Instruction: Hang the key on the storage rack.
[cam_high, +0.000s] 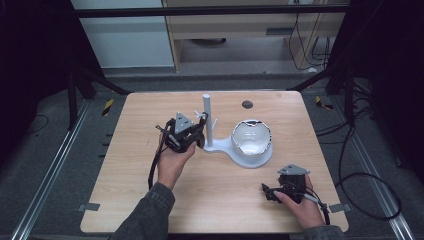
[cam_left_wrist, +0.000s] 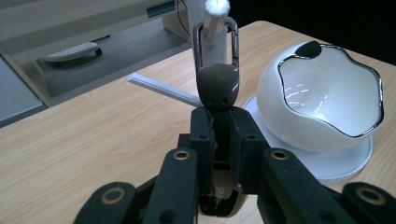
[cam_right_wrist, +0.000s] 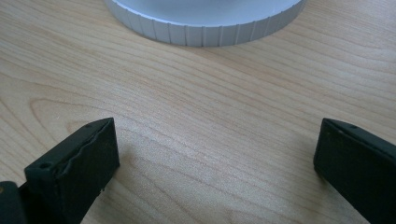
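**Ana:** Left gripper view first: what do the jaws have?

**Ben:** The left gripper is clamped on a dark brown, rounded key-fob-like piece with a silver metal loop on top. The loop sits around a white peg of the white plastic stand, or just in front of it; I cannot tell which.

**Ana:** And around that?

**Ben:** Just to its right stands a glossy white bowl with a wavy dark-edged rim, resting on the stand's round white base. In the high view the left gripper is beside the stand's upright post, near the middle of the light wooden surface.

**Ana:** The other hand?

**Ben:** The right gripper has its jaws spread wide with nothing between them, only bare wood. It rests low on the surface near the front right corner, apart from the bowl, and faces the ribbed edge of the round base.
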